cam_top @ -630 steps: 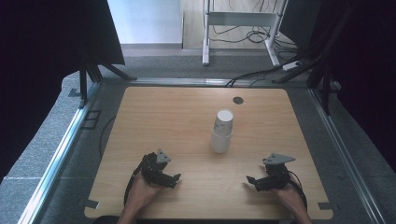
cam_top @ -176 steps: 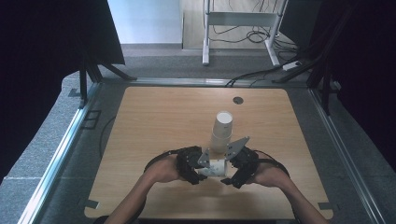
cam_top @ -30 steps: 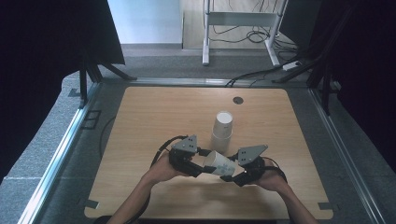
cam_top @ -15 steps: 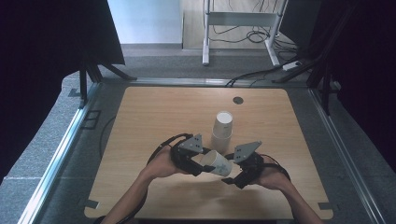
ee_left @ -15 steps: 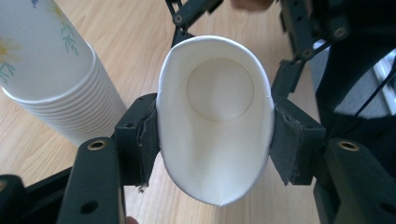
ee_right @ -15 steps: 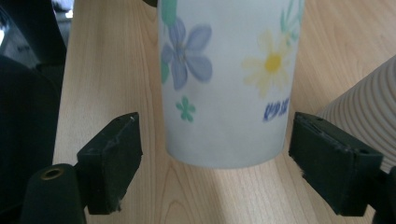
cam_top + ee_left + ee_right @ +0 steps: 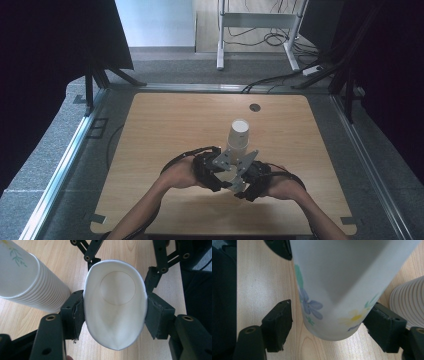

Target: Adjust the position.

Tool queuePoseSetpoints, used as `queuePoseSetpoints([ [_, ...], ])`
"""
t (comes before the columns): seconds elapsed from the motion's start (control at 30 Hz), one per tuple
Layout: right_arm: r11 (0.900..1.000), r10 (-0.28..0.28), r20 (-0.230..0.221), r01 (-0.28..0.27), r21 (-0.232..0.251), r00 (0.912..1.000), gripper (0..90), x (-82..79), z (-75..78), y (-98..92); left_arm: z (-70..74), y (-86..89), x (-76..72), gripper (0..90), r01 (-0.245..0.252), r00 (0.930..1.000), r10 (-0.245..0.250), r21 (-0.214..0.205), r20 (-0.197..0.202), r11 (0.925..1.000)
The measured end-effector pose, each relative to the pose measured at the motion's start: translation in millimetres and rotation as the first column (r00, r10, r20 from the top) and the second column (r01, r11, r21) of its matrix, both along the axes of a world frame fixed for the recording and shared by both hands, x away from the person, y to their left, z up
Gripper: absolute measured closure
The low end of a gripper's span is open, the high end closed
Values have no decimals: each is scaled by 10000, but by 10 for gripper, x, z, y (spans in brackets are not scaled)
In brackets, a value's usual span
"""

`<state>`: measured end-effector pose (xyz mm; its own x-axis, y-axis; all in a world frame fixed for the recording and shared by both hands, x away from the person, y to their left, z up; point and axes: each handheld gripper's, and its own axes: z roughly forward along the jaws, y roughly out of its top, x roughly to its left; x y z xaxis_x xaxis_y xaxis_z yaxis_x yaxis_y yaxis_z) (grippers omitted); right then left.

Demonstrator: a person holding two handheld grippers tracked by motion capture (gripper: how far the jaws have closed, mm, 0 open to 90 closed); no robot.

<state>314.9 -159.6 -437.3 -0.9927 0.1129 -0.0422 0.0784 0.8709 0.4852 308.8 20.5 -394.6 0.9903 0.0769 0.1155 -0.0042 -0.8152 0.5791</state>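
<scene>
A single paper cup [image 7: 115, 315], white with a flower print [image 7: 337, 290], lies sideways just above the wooden table [image 7: 165, 125]. My left gripper [image 7: 115, 312] is shut on it near the rim and squeezes the mouth into an oval. My right gripper [image 7: 329, 325] is open around the cup's base: one pad touches the wall, the other stands off with a gap. In the high view both grippers, left [image 7: 224, 174] and right [image 7: 241, 180], meet at the cup [image 7: 230, 176]. A tall stack of nested cups [image 7: 239, 135] stands upright right behind them [image 7: 27, 282] [image 7: 407, 300].
A small round dark hole [image 7: 255, 107] sits in the tabletop at the far side. Metal rails [image 7: 65, 160] run along the table's left and right edges. Cables trail from both grippers over the near part of the table. A white desk frame [image 7: 260, 20] stands beyond.
Over the last second both grippers, with the cup between them, have drawn closer together and shifted slightly away from the person, up against the foot of the stack.
</scene>
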Motion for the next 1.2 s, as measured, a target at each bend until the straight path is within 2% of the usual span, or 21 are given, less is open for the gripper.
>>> queuePoseSetpoints([
  [0.3,9993,233,2,-232,-290,9997,365,10,-37,36,-11,-79,-29,373,221,9997,-223,352,52,9991],
  [0.43,9992,185,-18,-186,-345,9998,370,0,-46,34,-15,-93,-32,365,233,9997,-233,395,15,9989],
  [0.53,9997,145,-62,-147,-198,9999,372,-12,-49,19,-16,-88,-24,342,210,9997,-208,232,-87,9995],
  [0.63,9997,136,-65,-135,197,9999,373,-10,-37,-18,3,-62,-11,286,129,9996,-132,-144,-232,9998],
  [0.77,9954,-58,-292,86,954,9996,373,-18,-14,-79,31,-8,5,183,-98,9989,64,-725,-463,9973],
  [0.83,9901,-198,-371,247,1382,9991,372,-13,-8,-120,40,27,18,159,-164,9985,103,-1147,-534,9933],
  [0.93,9796,-278,-448,361,1974,9986,372,-1,-21,-172,50,82,28,148,-449,9963,309,-1796,-801,9827],
  [1.07,9552,-441,-481,562,2907,9979,372,-14,-59,-217,50,132,51,147,-794,9925,526,-2552,-1102,9636],
  [1.1,9489,-473,-482,599,3097,9977,371,-18,-70,-224,50,132,51,147,-794,9925,526,-2552,-1102,9636],
  [1.17,9376,-517,-475,648,3416,9975,372,-25,-86,-236,41,155,60,147,-932,9904,585,-2934,-1252,9514],
  [1.2,9293,-534,-478,672,3631,9974,371,-24,-99,-243,40,161,63,147,-922,9897,545,-2981,-1326,9501],
])
